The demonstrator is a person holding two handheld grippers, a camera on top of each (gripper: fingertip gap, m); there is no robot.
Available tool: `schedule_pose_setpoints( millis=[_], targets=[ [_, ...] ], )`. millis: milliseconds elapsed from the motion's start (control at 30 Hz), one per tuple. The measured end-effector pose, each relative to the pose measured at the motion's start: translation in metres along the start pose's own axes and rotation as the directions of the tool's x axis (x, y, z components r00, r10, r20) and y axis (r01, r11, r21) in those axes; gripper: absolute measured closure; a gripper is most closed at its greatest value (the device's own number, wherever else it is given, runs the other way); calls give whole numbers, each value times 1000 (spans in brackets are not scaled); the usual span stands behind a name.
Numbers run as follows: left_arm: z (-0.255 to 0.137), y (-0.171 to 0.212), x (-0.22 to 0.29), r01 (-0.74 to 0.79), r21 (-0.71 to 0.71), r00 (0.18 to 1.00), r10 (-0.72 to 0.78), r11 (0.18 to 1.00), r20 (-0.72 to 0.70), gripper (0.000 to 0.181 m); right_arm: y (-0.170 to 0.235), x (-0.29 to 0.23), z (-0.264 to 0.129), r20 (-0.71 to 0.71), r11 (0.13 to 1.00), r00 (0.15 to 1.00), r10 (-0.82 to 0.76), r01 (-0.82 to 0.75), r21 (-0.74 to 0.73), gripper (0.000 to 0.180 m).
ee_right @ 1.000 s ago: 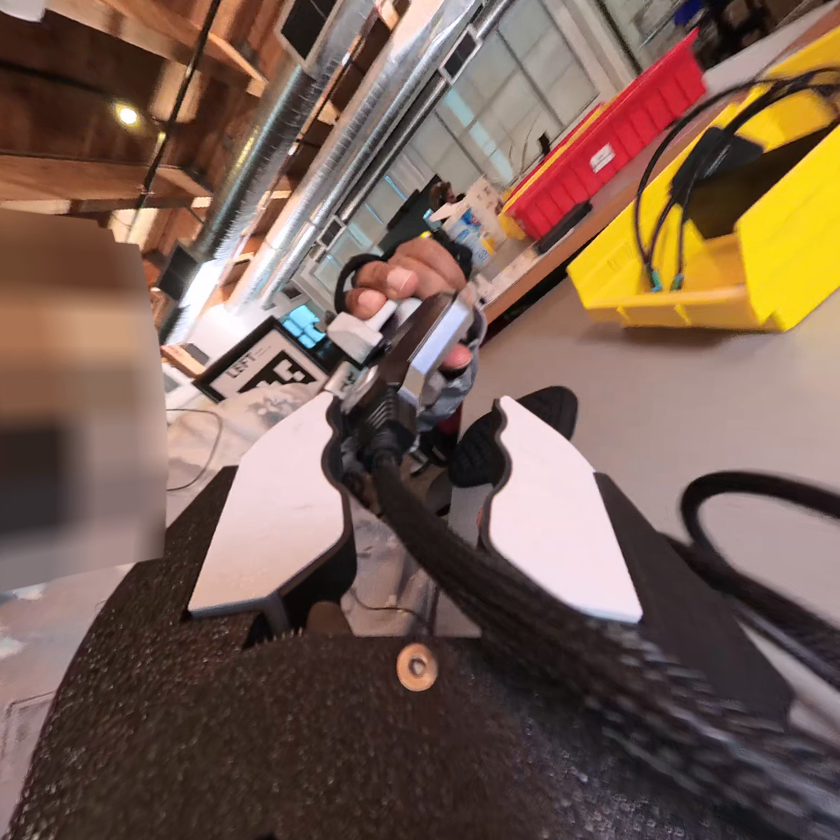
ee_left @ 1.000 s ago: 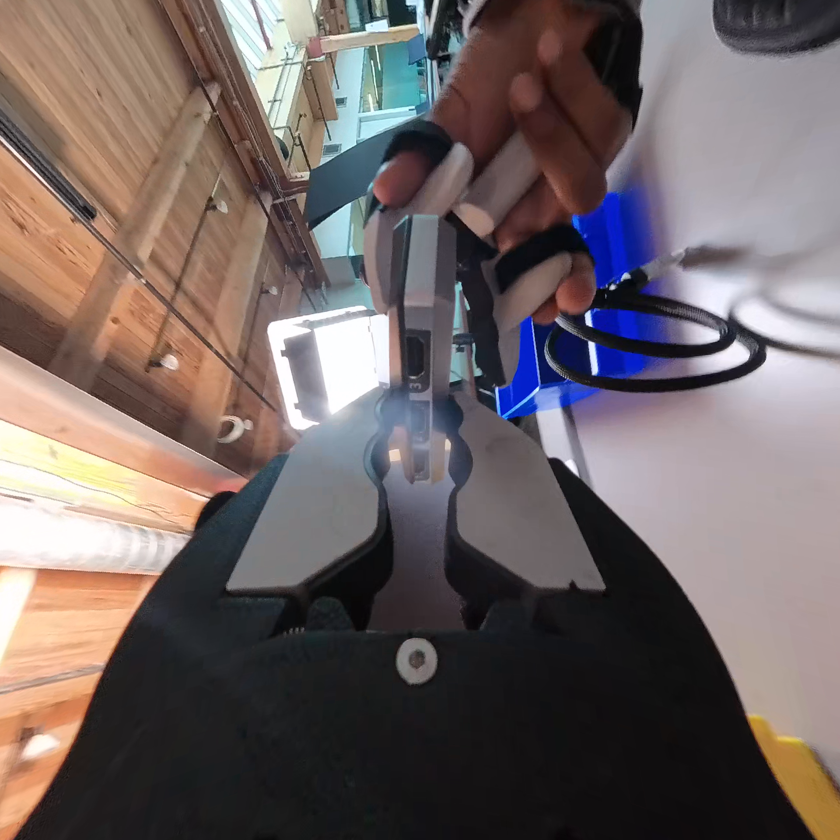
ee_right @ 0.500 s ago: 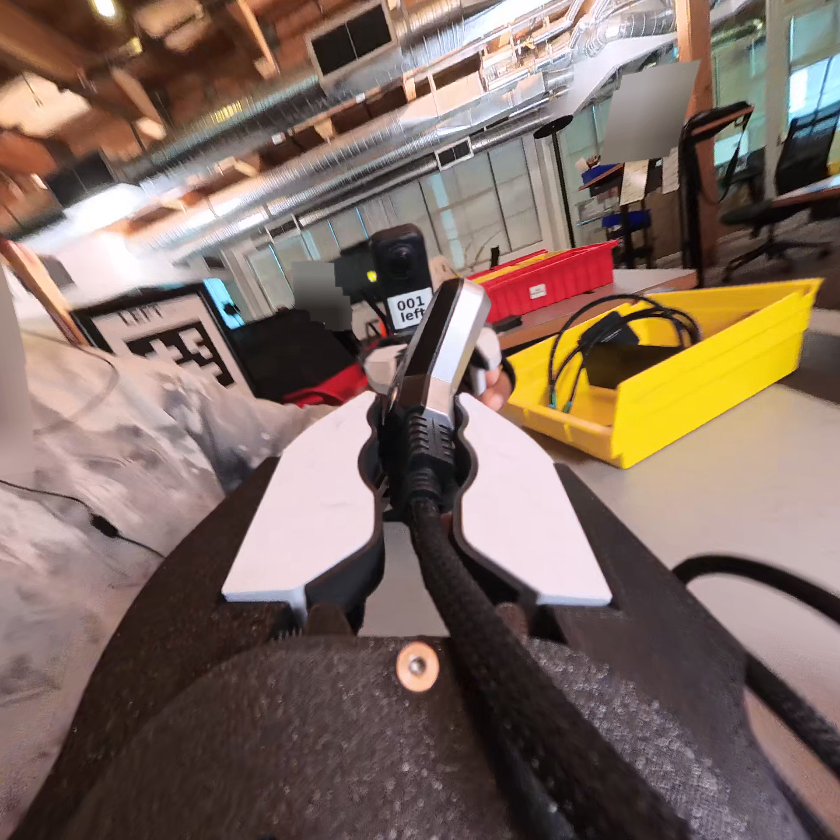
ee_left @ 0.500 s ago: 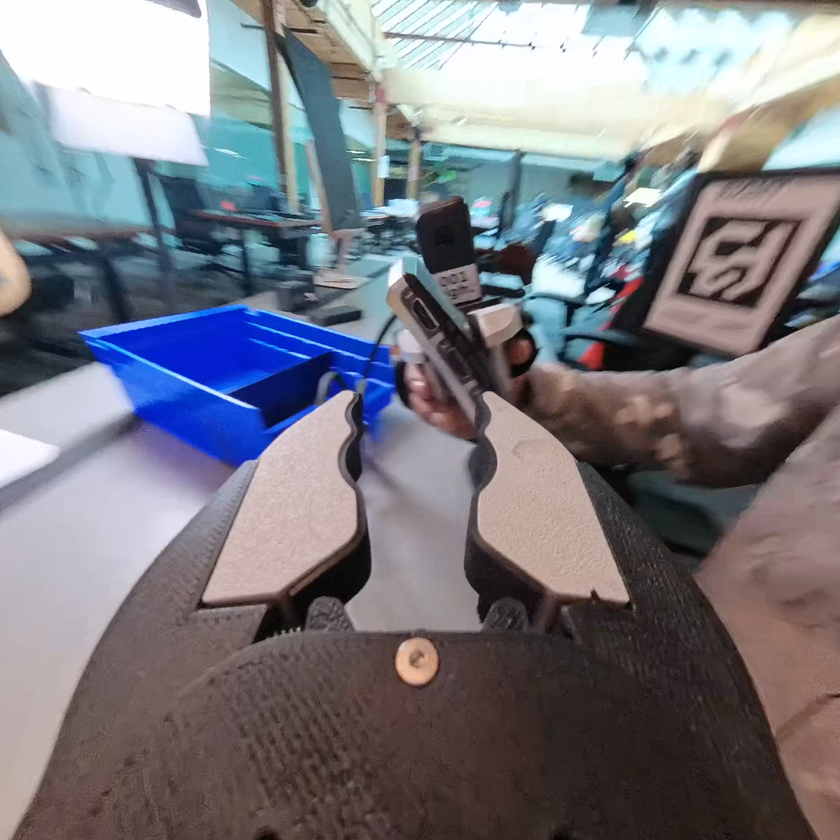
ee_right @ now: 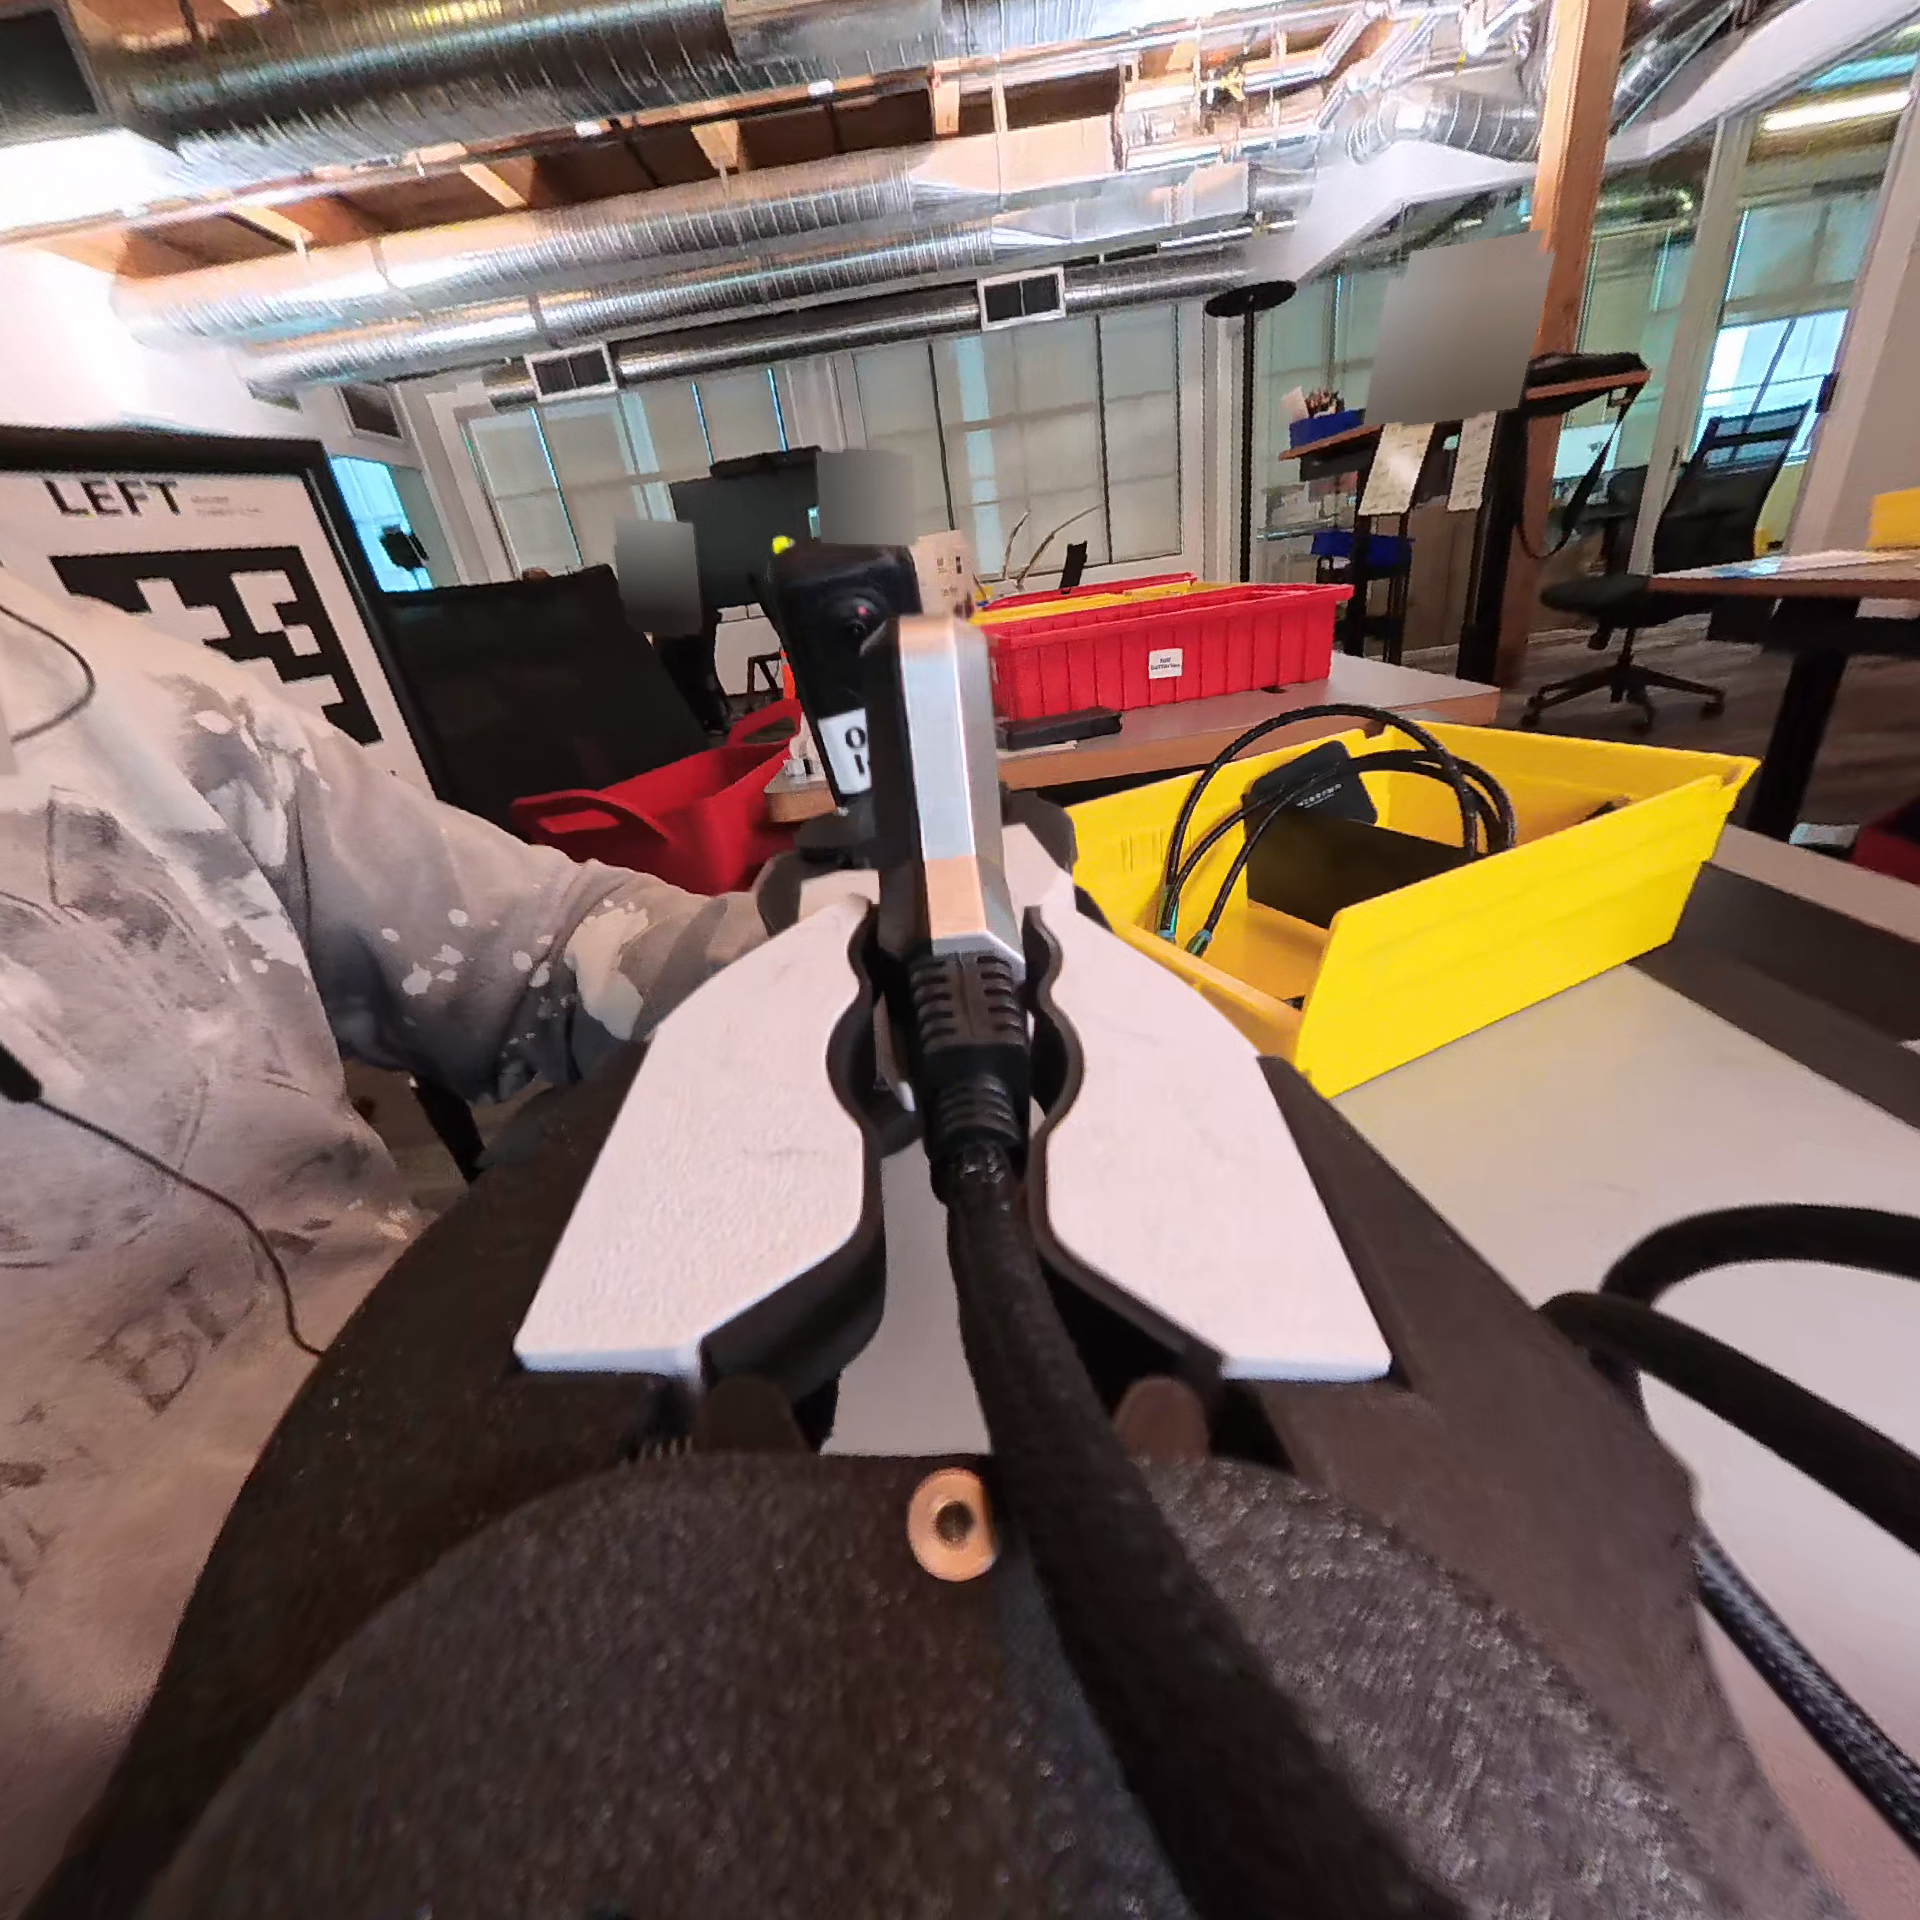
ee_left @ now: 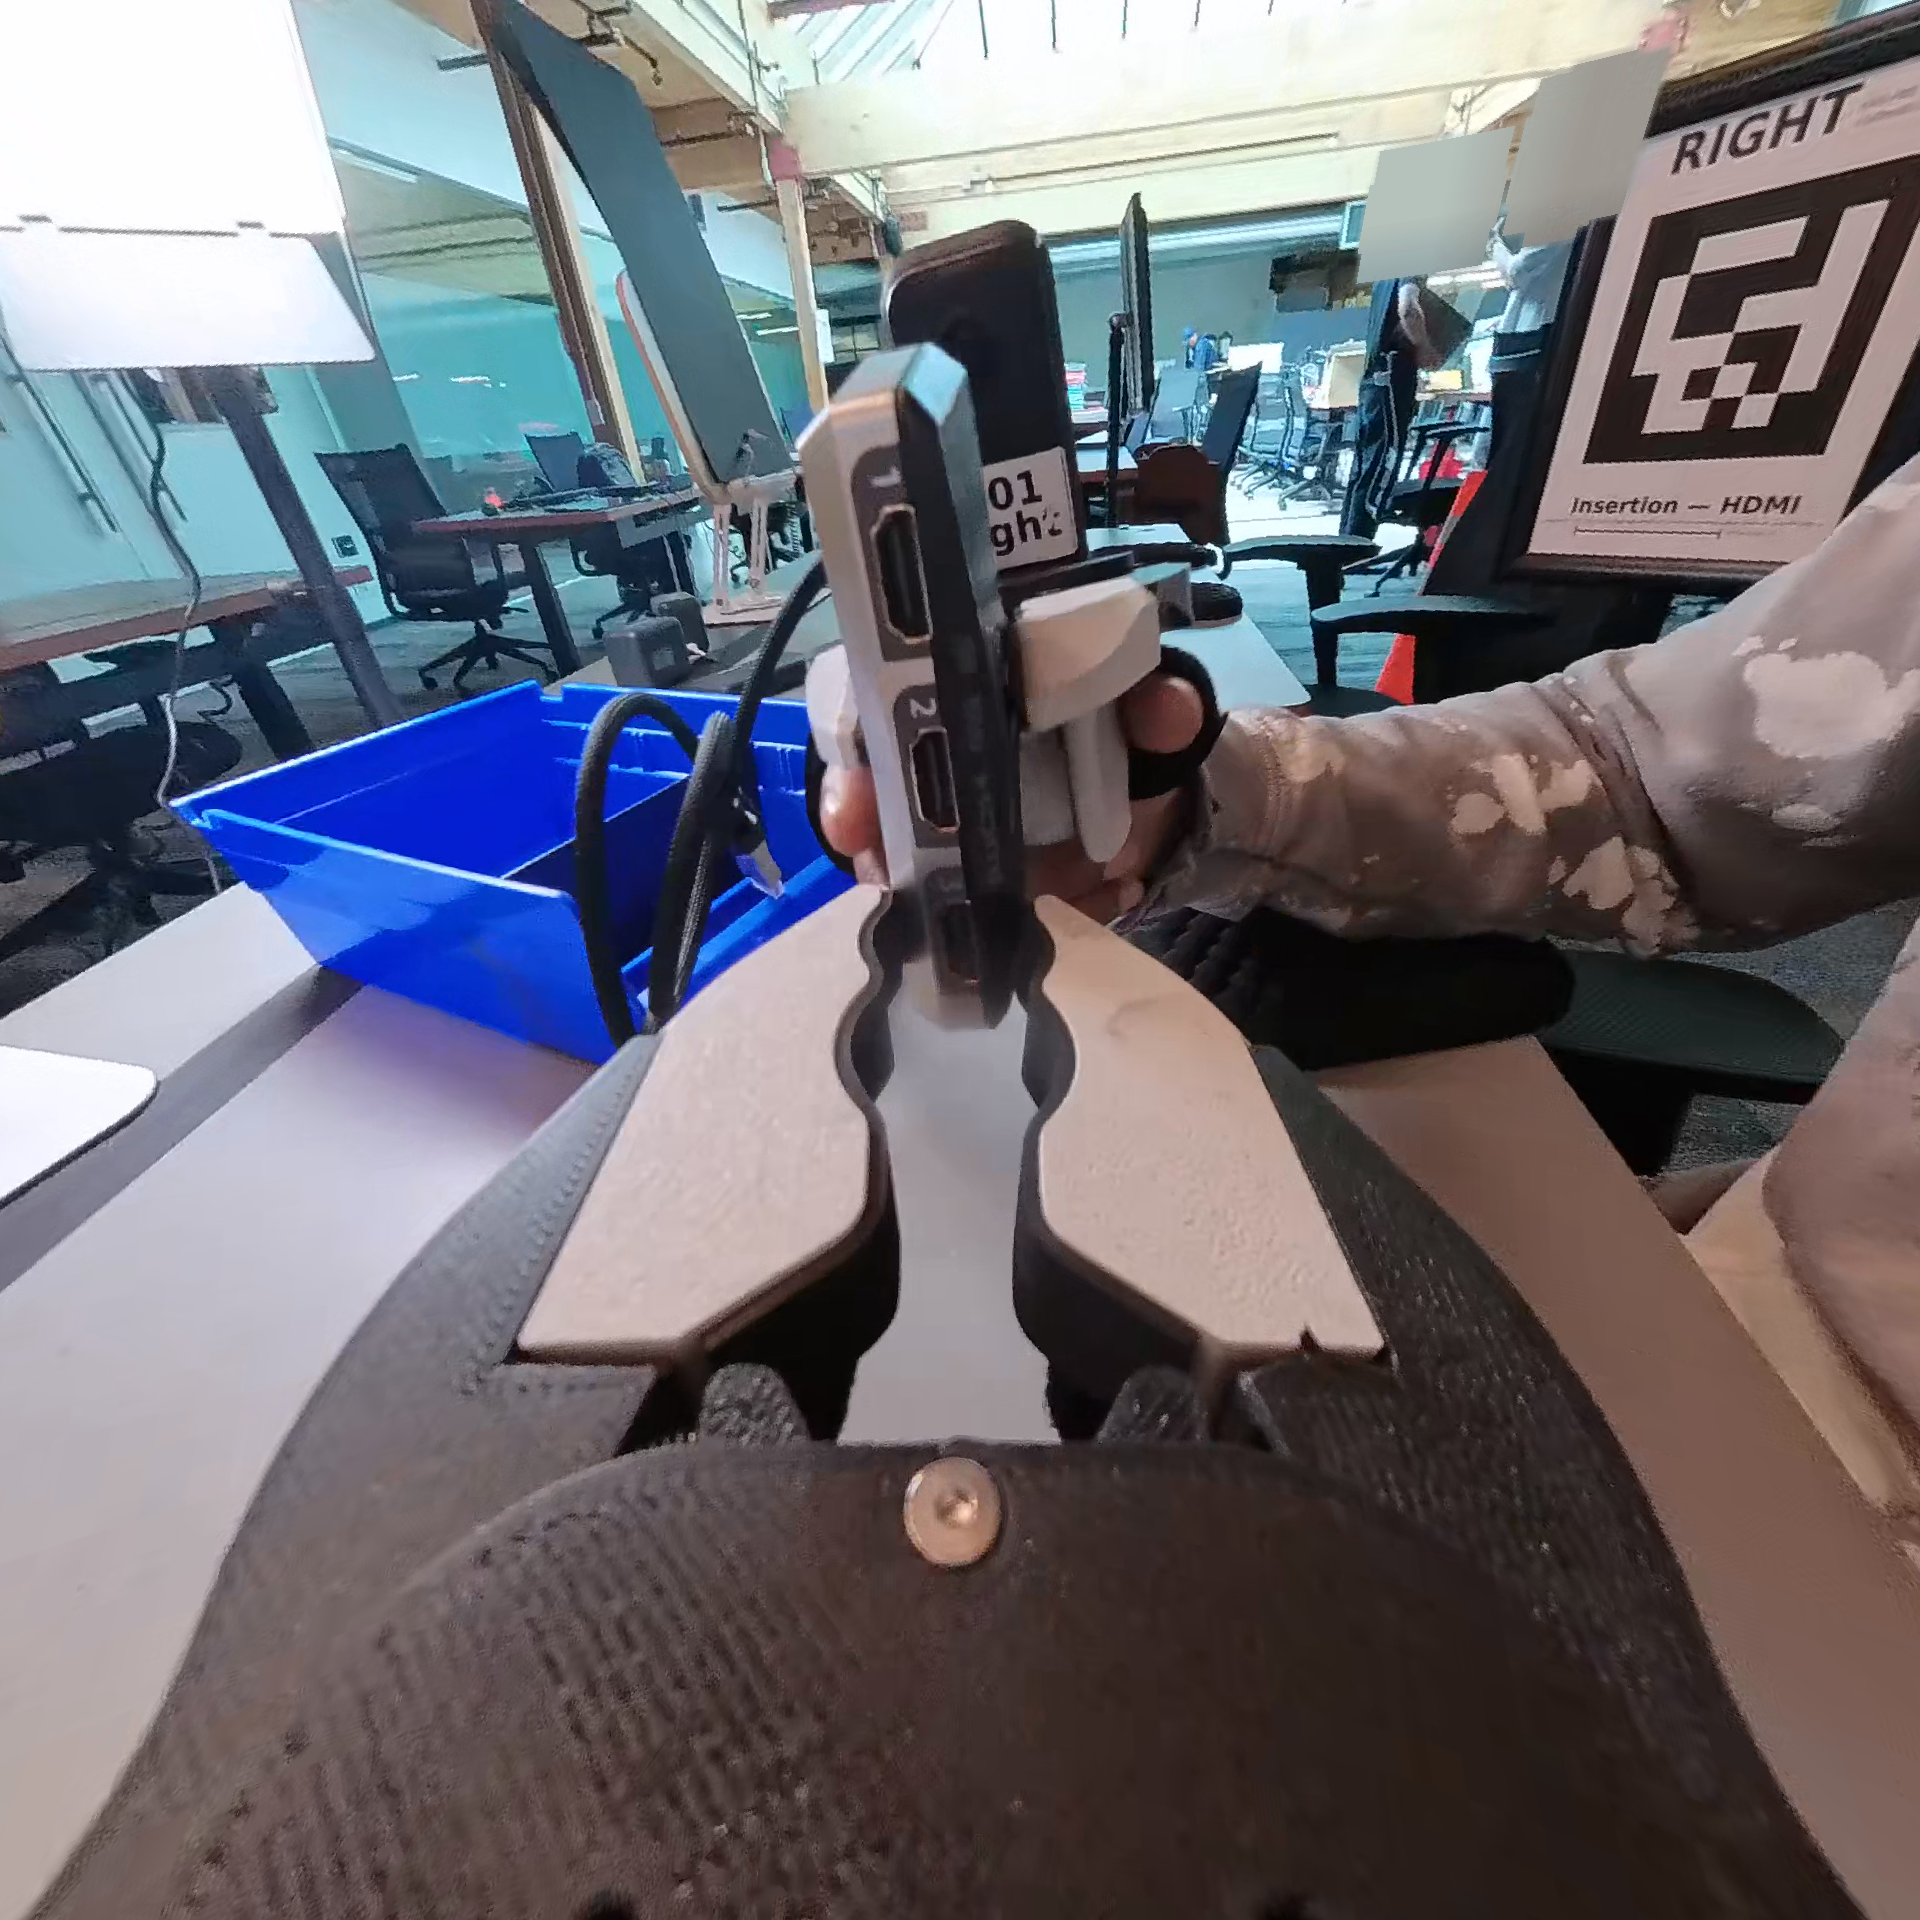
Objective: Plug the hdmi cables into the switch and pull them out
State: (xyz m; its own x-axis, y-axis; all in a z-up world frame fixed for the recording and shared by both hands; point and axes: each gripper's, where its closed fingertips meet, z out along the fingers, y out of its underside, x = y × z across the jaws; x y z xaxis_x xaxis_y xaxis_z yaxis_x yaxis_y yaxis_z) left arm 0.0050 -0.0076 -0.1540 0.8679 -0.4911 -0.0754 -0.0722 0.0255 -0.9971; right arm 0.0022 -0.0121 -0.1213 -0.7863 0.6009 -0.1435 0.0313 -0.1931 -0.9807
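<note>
The HDMI switch (ee_left: 914, 582), silver with black sides, stands upright with three ports facing me in the left wrist view. My left gripper (ee_left: 956, 935) is shut on its lower end. In the right wrist view the switch (ee_right: 945, 769) rises just beyond my right gripper (ee_right: 951, 935), which is shut on a black HDMI plug (ee_right: 966, 1018). The plug's front meets the switch's near end. Its braided cable (ee_right: 1039, 1403) runs back over the gripper. A hand (ee_left: 1153, 717) holds the right gripper behind the switch.
A blue bin (ee_left: 436, 894) with a looped black cable (ee_left: 623, 831) sits at the left on the grey table (ee_left: 208, 1247). A yellow bin (ee_right: 1455, 935) with cables and a black box is on the right. Red bins (ee_right: 1164, 644) stand behind. A person's sleeve (ee_right: 312, 935) is close.
Both views swung from tilted to level. My right gripper closed on the plug at the switch. My left gripper's fingers stood wider half a second ago and now grip the switch.
</note>
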Motion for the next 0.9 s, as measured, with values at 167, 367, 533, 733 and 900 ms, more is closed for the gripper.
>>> schedule_pose_setpoints(
  millis=[167,367,533,733,900],
  targets=[
    [1,8,-1,17,25,1000,-16,1000,-6,159,7,1,0,-17,1000,1000,-2,2,-22,156],
    [5,13,5,55,22,998,-54,998,-44,159,18,-1,-4,-31,994,998,-58,55,-89,157],
    [4,12,6,60,9,997,-59,998,-49,159,22,0,-2,-57,994,996,-74,69,-87,157],
    [0,9,5,103,23,993,-101,994,-61,156,17,0,-1,-53,998,997,-49,47,-30,158],
    [-25,-16,-20,73,95,996,-77,993,37,147,-3,1,-13,-67,998,997,-46,49,39,158]
  ],
)
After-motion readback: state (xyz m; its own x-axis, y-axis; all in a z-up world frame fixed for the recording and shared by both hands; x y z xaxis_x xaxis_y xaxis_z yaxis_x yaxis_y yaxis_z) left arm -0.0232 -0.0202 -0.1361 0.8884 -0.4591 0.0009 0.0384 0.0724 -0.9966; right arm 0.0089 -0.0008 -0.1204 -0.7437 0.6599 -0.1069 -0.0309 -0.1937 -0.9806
